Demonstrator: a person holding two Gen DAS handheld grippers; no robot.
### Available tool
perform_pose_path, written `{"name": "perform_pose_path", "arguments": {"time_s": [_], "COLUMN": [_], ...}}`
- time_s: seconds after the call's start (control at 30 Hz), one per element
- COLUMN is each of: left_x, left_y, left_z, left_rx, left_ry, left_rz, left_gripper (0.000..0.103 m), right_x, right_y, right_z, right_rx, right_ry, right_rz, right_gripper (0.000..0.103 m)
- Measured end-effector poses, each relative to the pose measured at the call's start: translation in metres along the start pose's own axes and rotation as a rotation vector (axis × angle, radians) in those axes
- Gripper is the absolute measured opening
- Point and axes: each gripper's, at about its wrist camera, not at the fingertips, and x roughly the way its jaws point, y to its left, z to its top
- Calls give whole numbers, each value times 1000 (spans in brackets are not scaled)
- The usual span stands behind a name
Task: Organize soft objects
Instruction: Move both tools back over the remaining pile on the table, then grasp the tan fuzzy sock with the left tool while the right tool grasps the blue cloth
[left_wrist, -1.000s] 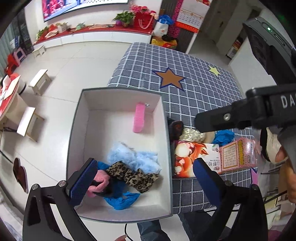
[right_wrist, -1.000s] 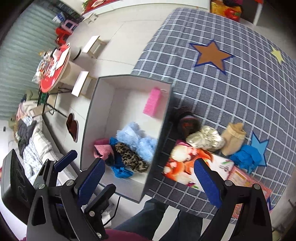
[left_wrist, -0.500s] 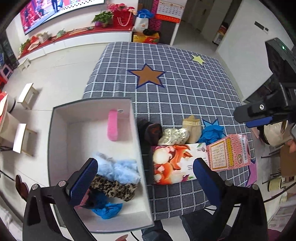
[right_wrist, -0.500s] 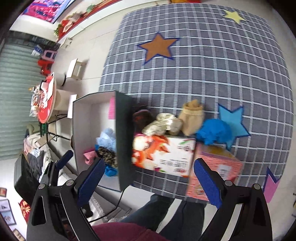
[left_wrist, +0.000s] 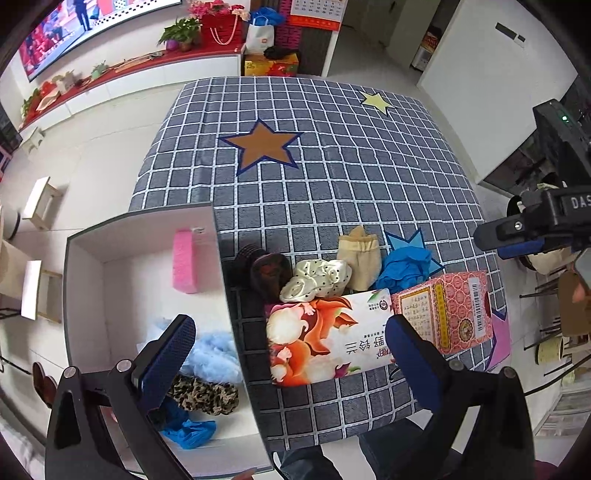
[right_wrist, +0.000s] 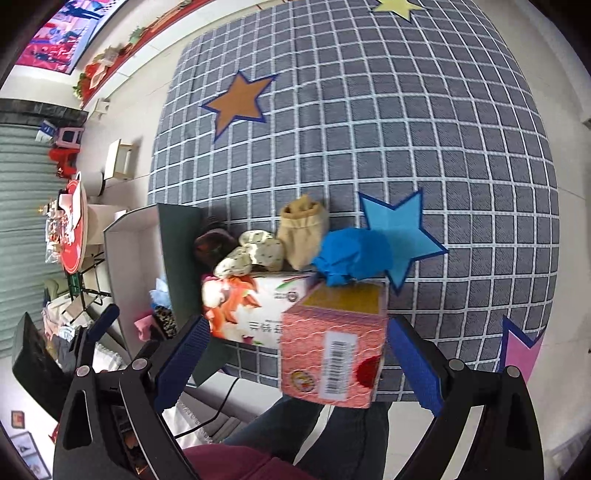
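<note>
A white box (left_wrist: 85, 288) stands at the table's left edge and holds a pink sponge (left_wrist: 183, 261), light blue fluff (left_wrist: 212, 356), a leopard-print piece (left_wrist: 203, 396) and a blue cloth (left_wrist: 190, 432). On the checked tablecloth lie a dark scrunchie (left_wrist: 264, 269), a cream dotted cloth (left_wrist: 317, 278), a beige pouch (left_wrist: 362, 258) and a blue cloth (left_wrist: 404, 264); they also show in the right wrist view, dotted cloth (right_wrist: 255, 253), pouch (right_wrist: 303, 229), blue cloth (right_wrist: 351, 258). My left gripper (left_wrist: 291, 354) is open and empty above the box's right wall. My right gripper (right_wrist: 295, 358) is open and empty above the pink carton.
A tissue pack with an orange print (left_wrist: 325, 336) and a pink carton (left_wrist: 443, 314) lie near the table's front edge, in front of the soft things. The right gripper shows at the right edge of the left wrist view (left_wrist: 517, 236). Stools stand on the floor to the left.
Both grippers have moved right, away from the box and toward the soft things on the cloth. Both stay open and empty.
</note>
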Motion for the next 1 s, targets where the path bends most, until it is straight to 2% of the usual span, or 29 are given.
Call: {"name": "perform_pose_path", "arguments": {"time_s": [0.33, 0.67, 0.77, 1.0], "left_x": [11, 51, 68, 106], "left_y": [-14, -48, -55, -68], "left_z": [8, 18, 28, 58], "left_rx": [56, 202, 264, 351], "left_ry": [20, 102, 134, 209], "left_rz": [24, 101, 143, 154], "left_gripper": [103, 103, 103, 103], "right_x": [16, 54, 80, 139], "right_y": [-32, -48, -55, -66], "right_z": [13, 34, 42, 64], "right_rx": [25, 25, 32, 22], "right_ry": [50, 141, 201, 354], "right_rz": [-22, -7, 7, 38], "right_gripper": [97, 97, 97, 97]}}
